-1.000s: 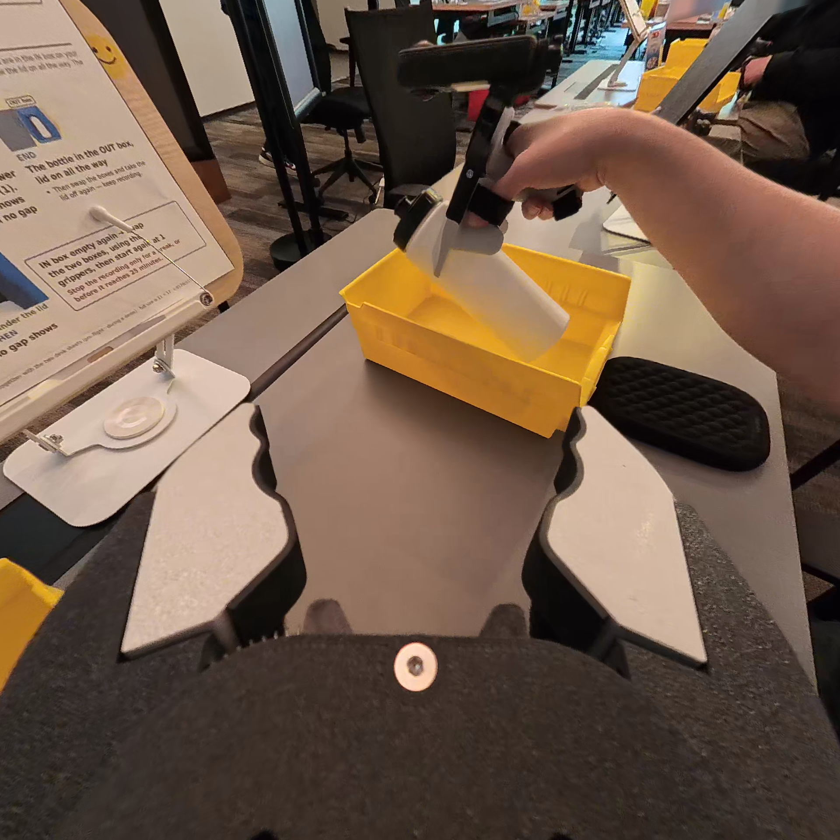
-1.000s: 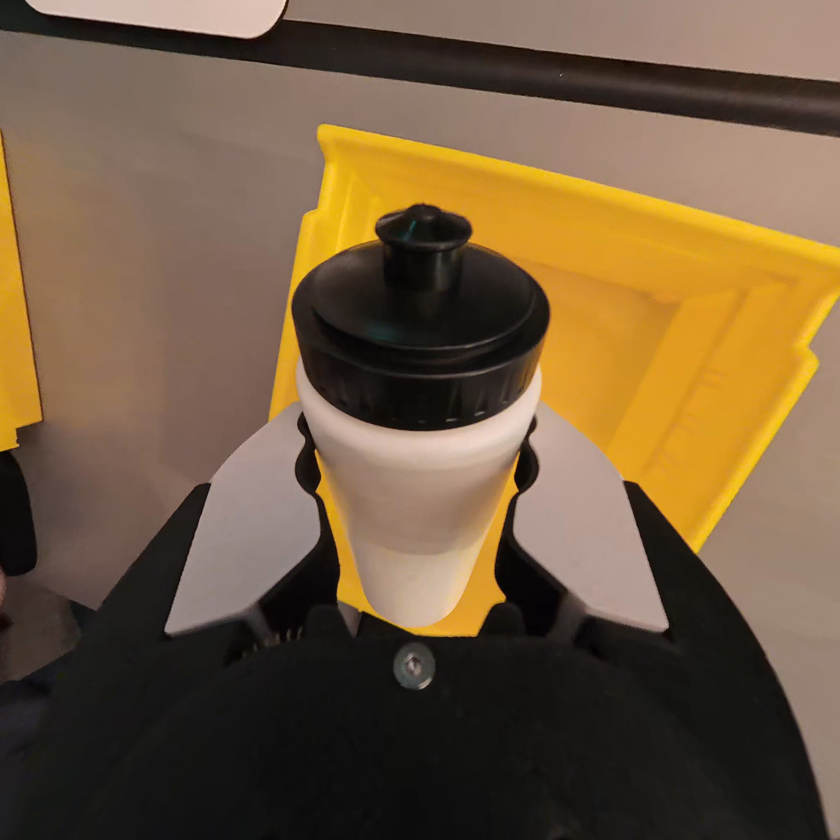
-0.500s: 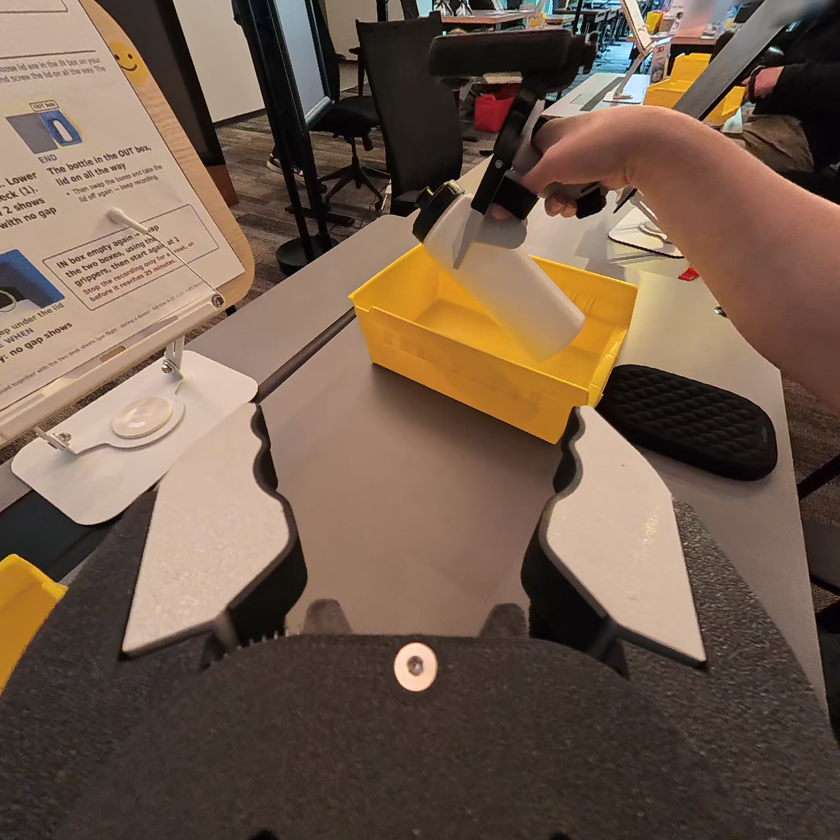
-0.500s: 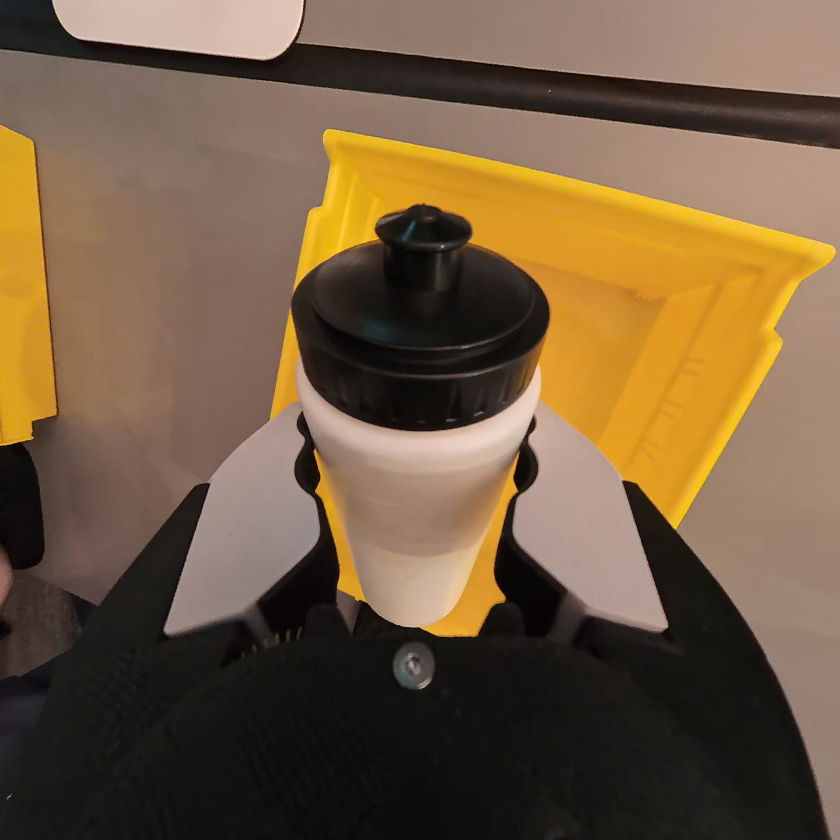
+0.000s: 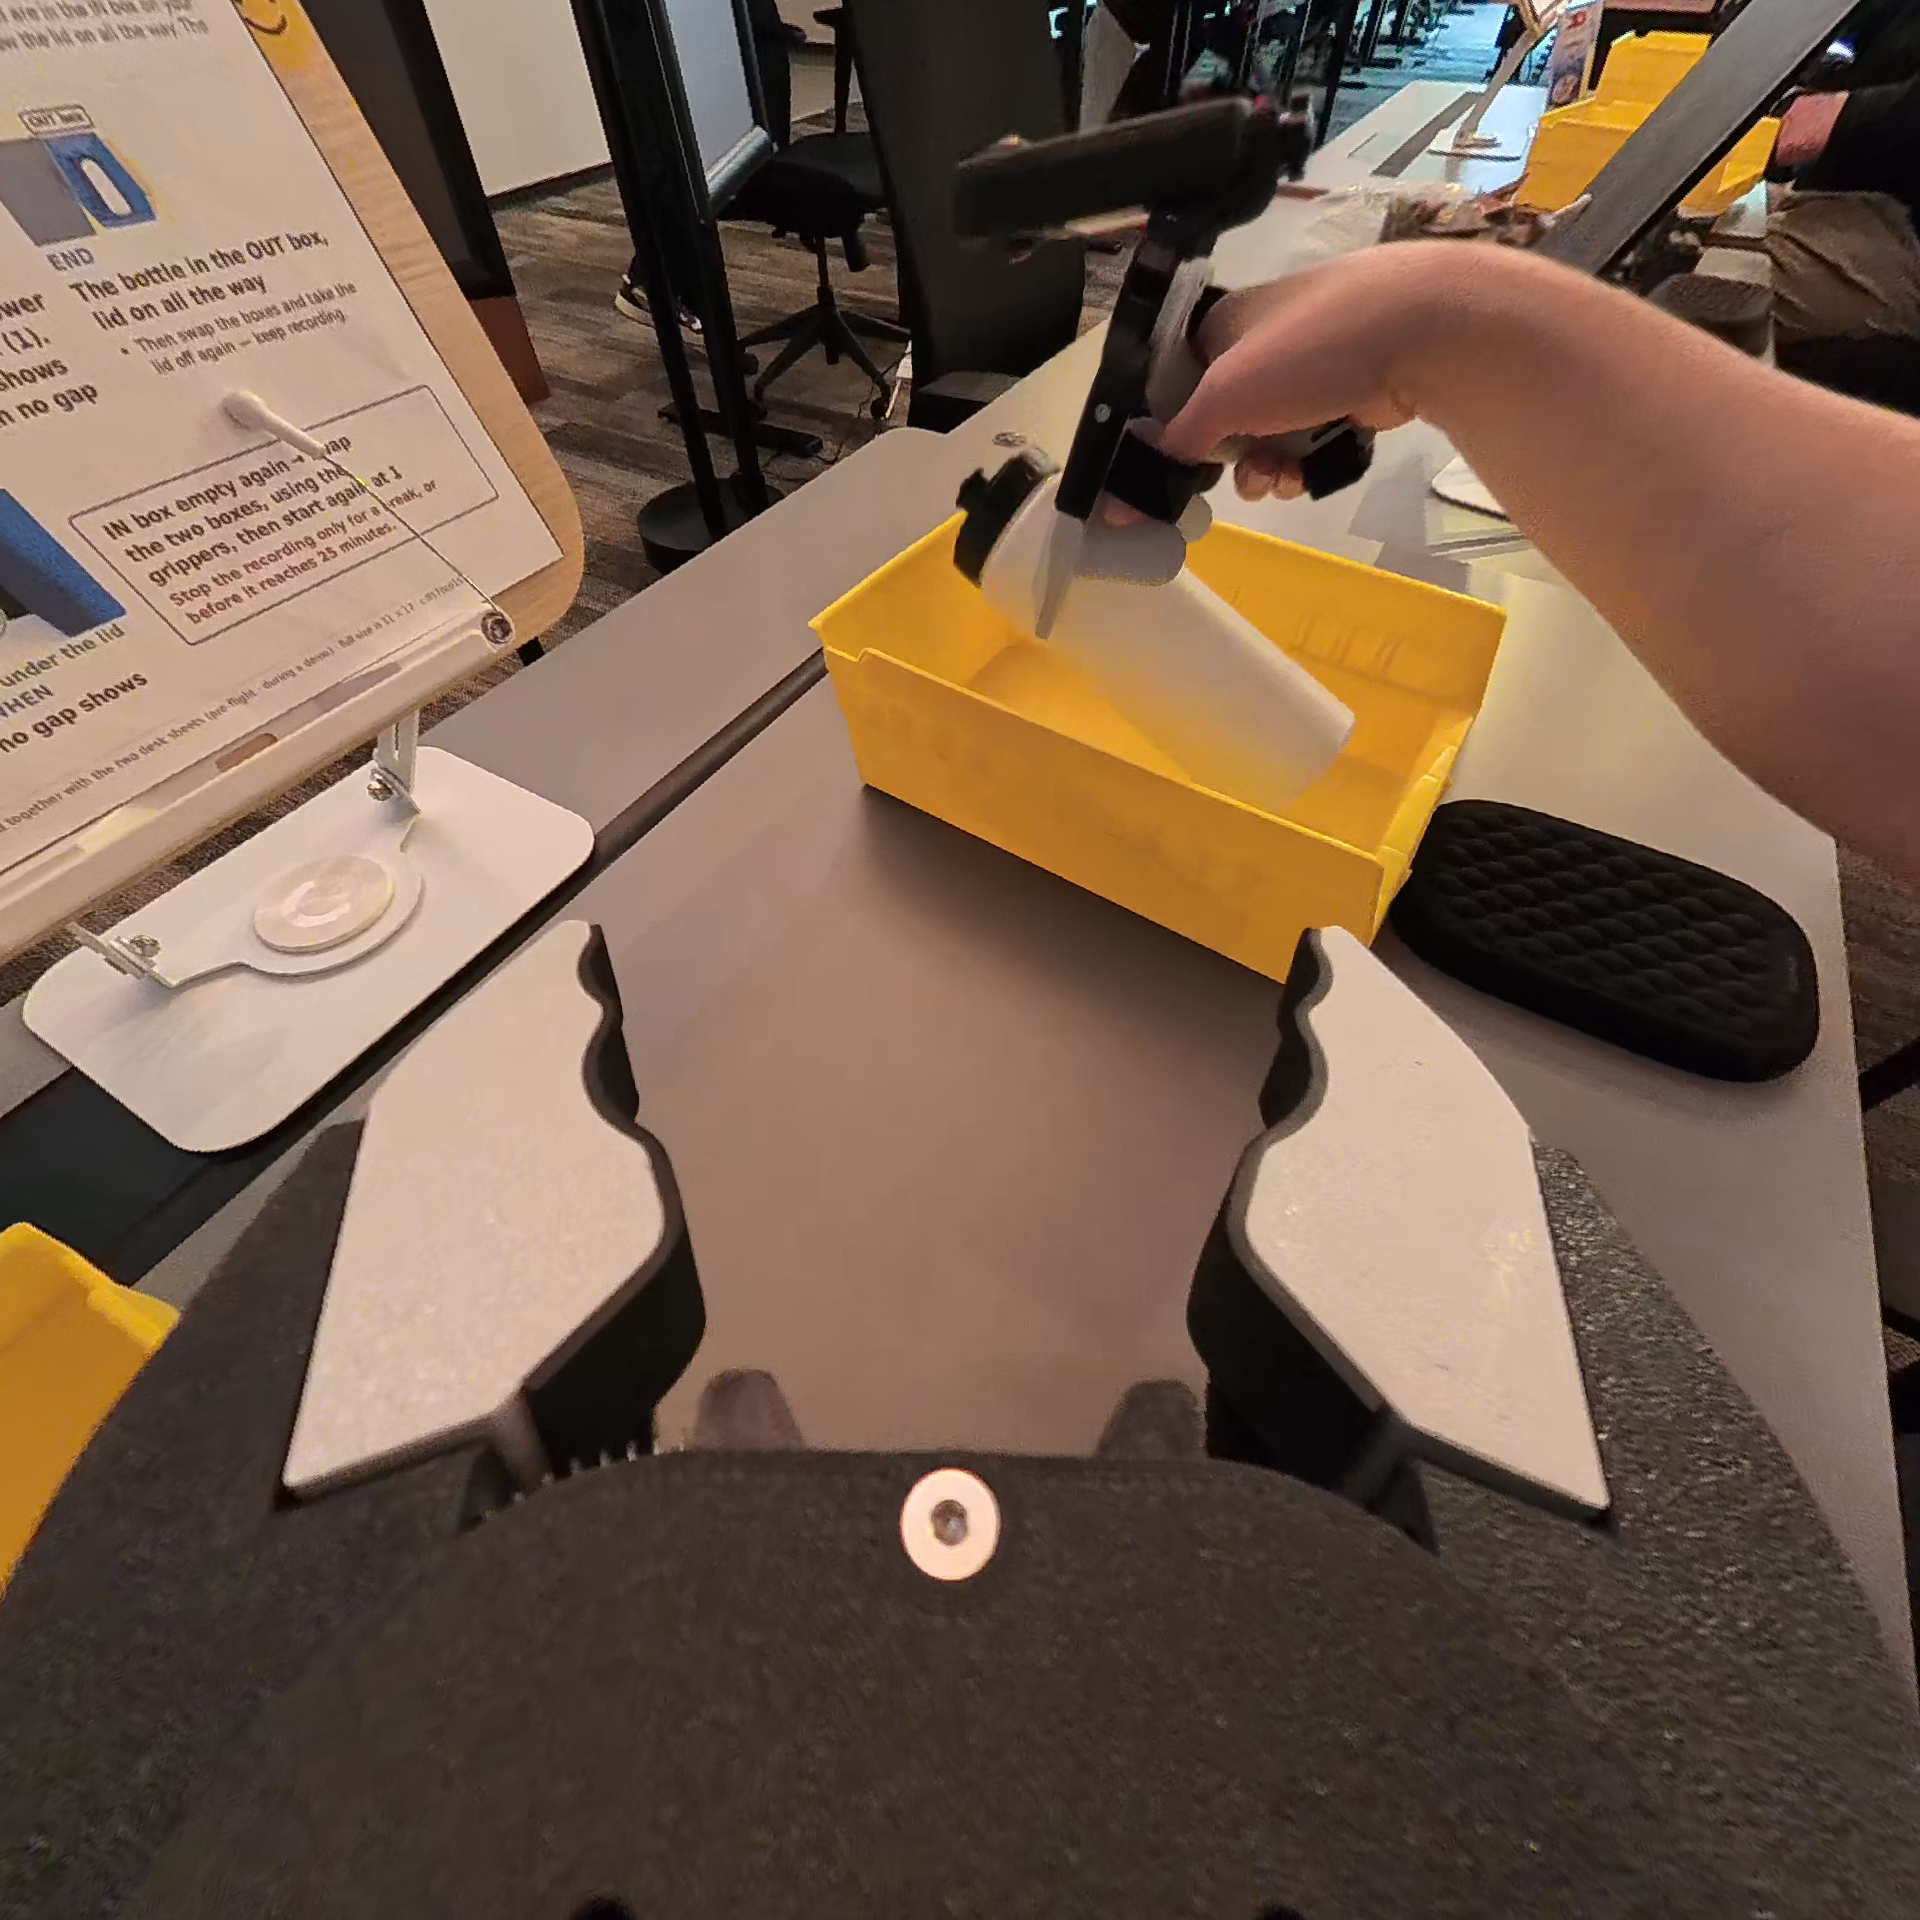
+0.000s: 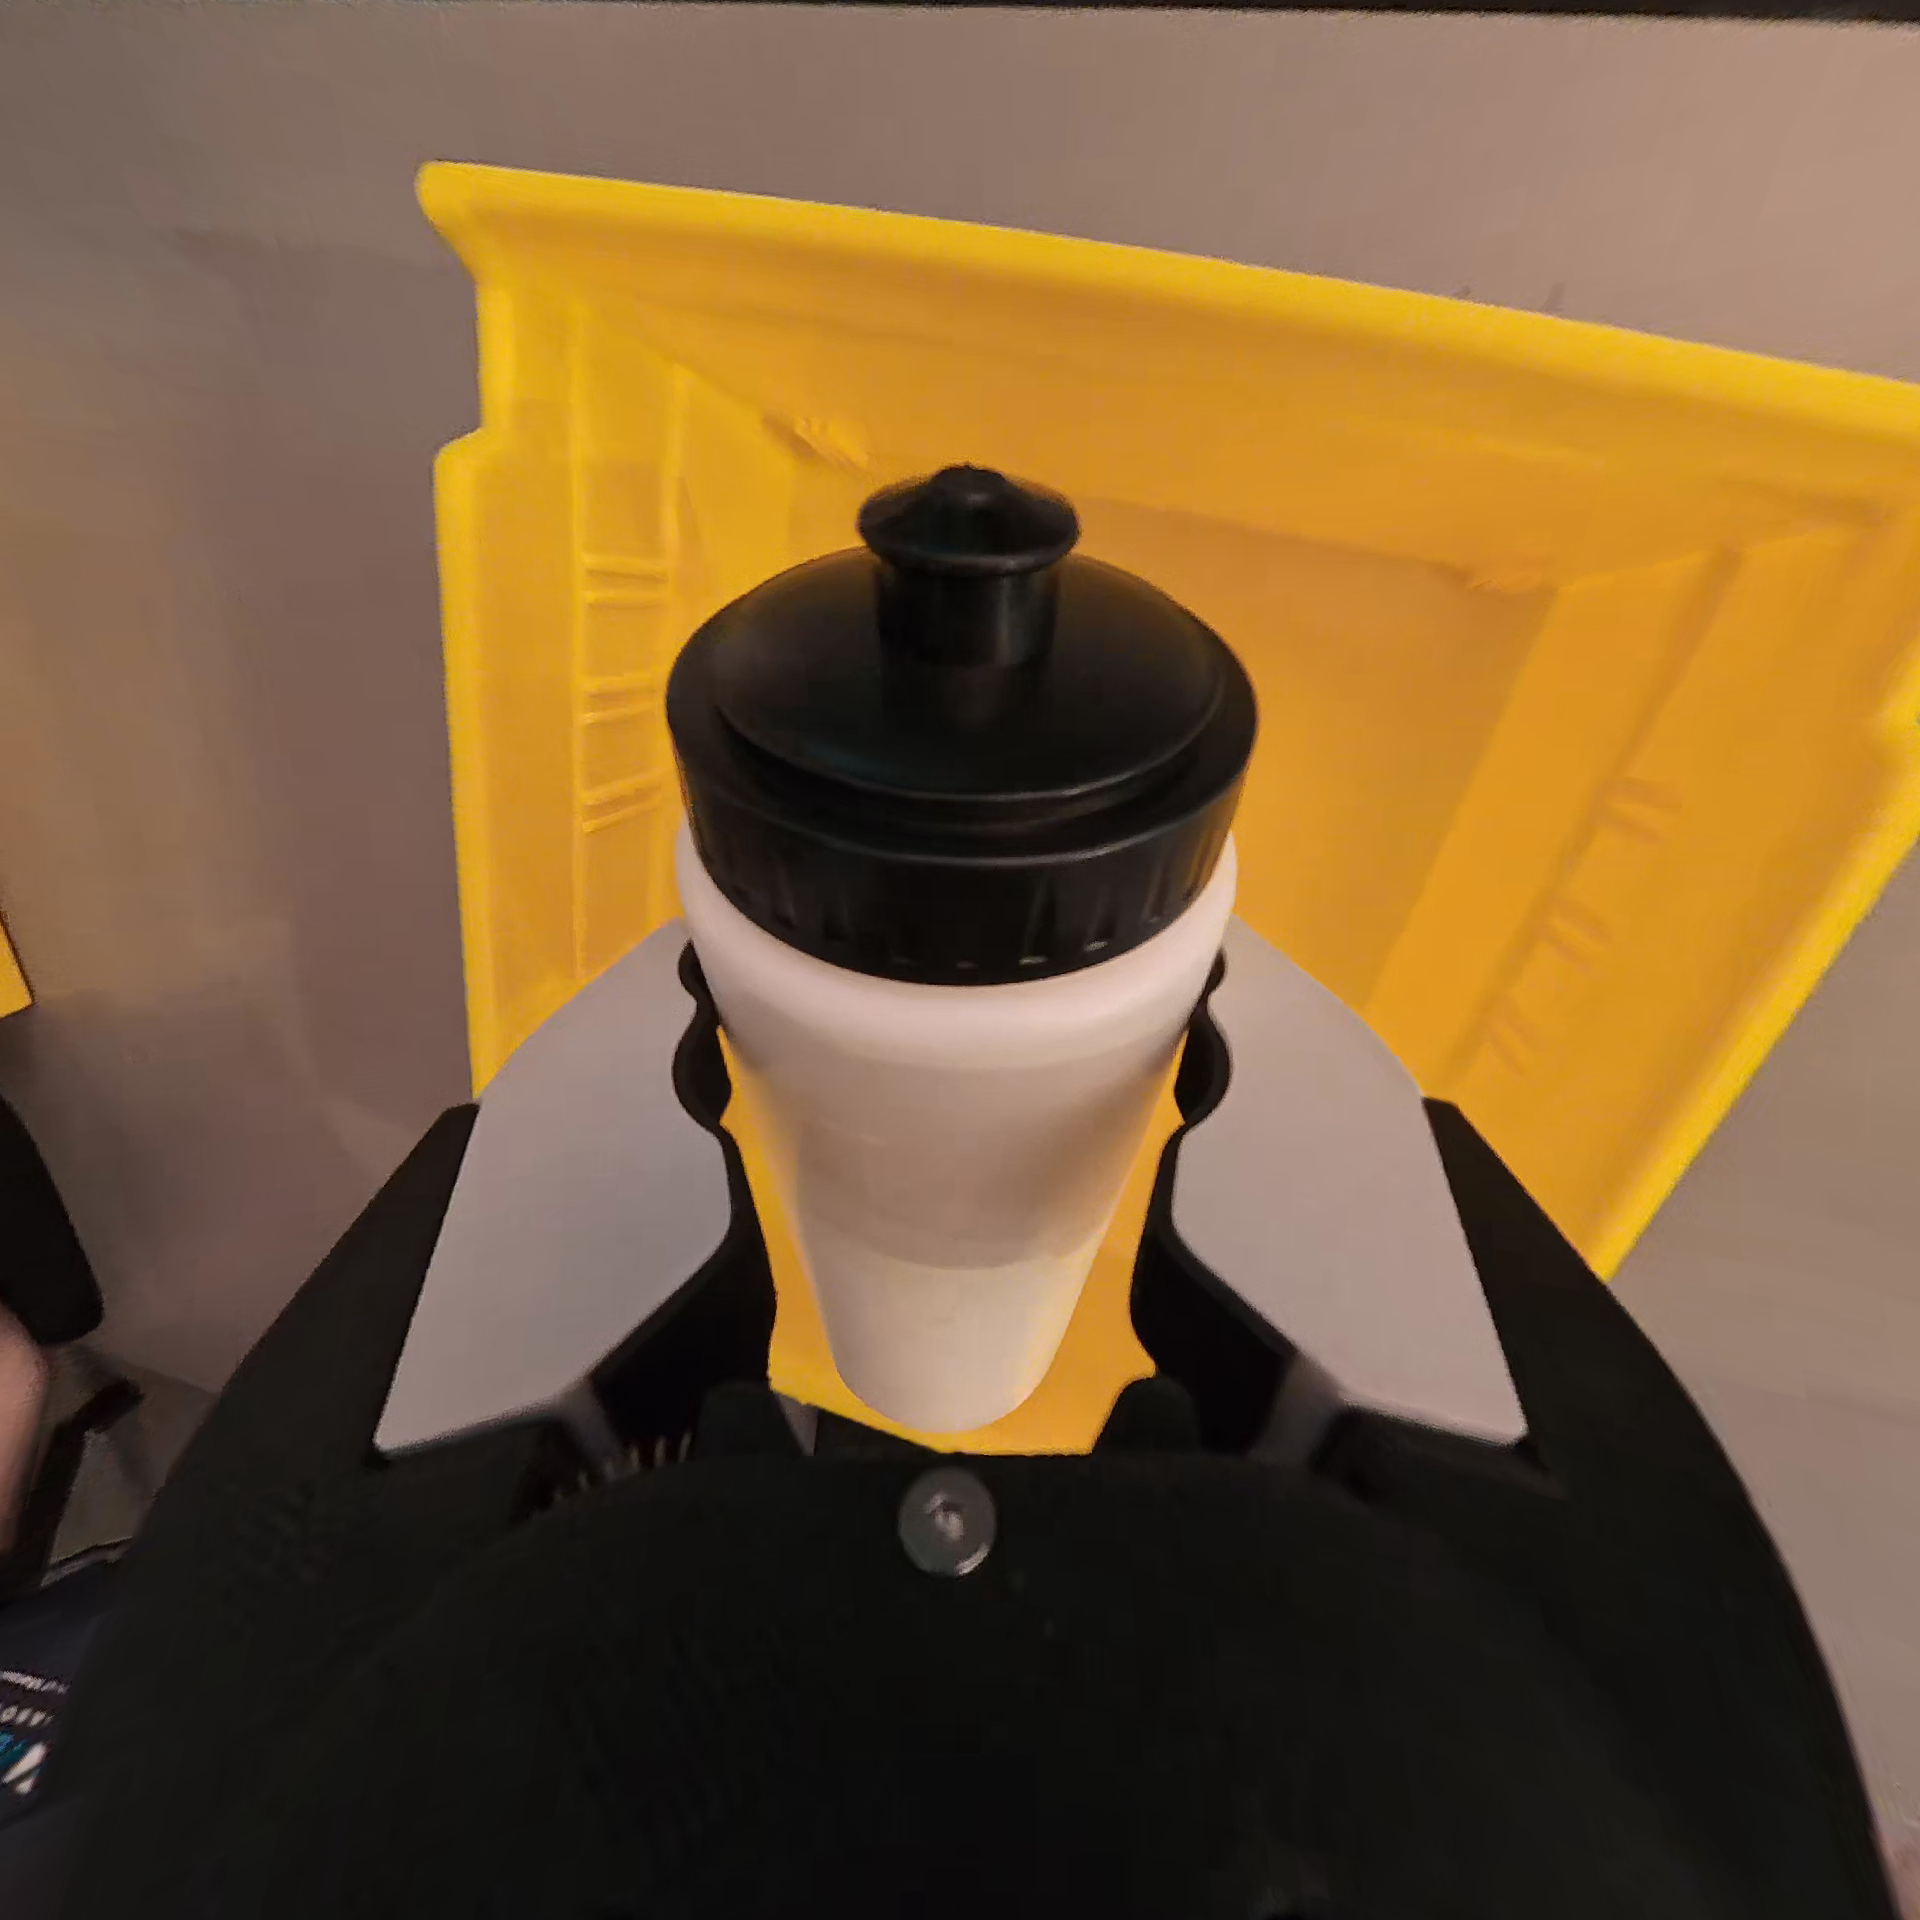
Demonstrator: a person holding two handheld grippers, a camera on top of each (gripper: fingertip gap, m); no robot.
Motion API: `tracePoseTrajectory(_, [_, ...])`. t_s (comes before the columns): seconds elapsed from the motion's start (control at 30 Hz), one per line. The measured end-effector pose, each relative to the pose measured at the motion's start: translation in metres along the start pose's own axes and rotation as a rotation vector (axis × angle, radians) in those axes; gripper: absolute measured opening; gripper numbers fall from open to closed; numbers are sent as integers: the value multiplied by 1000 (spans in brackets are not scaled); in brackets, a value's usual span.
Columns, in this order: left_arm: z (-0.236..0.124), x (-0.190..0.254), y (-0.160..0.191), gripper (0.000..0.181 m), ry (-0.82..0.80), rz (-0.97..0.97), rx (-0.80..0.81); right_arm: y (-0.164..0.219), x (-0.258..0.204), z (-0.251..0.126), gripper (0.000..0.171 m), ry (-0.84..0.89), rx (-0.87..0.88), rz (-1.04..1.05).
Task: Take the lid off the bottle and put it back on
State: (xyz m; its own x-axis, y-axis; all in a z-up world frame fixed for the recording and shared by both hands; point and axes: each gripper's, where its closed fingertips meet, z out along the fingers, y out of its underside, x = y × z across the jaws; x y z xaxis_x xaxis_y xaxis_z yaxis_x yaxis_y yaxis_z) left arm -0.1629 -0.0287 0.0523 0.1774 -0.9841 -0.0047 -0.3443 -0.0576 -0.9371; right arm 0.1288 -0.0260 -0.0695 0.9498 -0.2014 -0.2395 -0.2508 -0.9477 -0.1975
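Note:
A white bottle (image 6: 951,1122) with a black screw lid (image 6: 961,769) on it is held in my right gripper (image 6: 951,997), which is shut on the bottle's body just under the lid. In the left wrist view the bottle (image 5: 1174,655) hangs tilted inside a yellow box (image 5: 1101,831), its base low in the box and its lid (image 5: 987,520) up to the left, with the right gripper (image 5: 1091,540) in a person's hand. My left gripper (image 5: 951,1049) is open and empty above the grey table (image 5: 914,1143), in front of the box.
An instruction sheet on a wooden stand (image 5: 208,416) with a white base plate (image 5: 312,935) stands at the left. A black padded rest (image 5: 1600,956) lies right of the box. The corner of another yellow box (image 5: 52,1351) shows at the lower left. Chairs and desks stand beyond the table.
The right gripper has lowered the bottle deeper into the yellow box; the box fills more of the right wrist view. My left gripper has stayed open and nearly still.

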Motion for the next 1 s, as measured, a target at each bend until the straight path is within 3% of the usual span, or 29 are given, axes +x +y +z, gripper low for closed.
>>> tracePoseTrajectory(0.5, [1,-9,5,118,-3,-26,-18,6,22,63,87,-25,-94,111])
tracePoseTrajectory(0.63, [-6,-18,4,119,-40,-30,-13,3,20,52,87,-65,-8,59])
tracePoseTrajectory(0.77, [-43,-51,-10,118,-137,-59,44,-11,8,-21,91,-50,364,-90])
tracePoseTrajectory(0.87, [-89,-95,2,115,-300,-112,-29,-6,29,-71,83,76,626,-137])
tracePoseTrajectory(0.93, [-129,-131,31,114,-460,-170,-164,0,64,-81,72,194,660,-132])
tracePoseTrajectory(1.0, [-171,-162,63,108,-601,-269,-266,17,94,-69,66,225,549,-87])
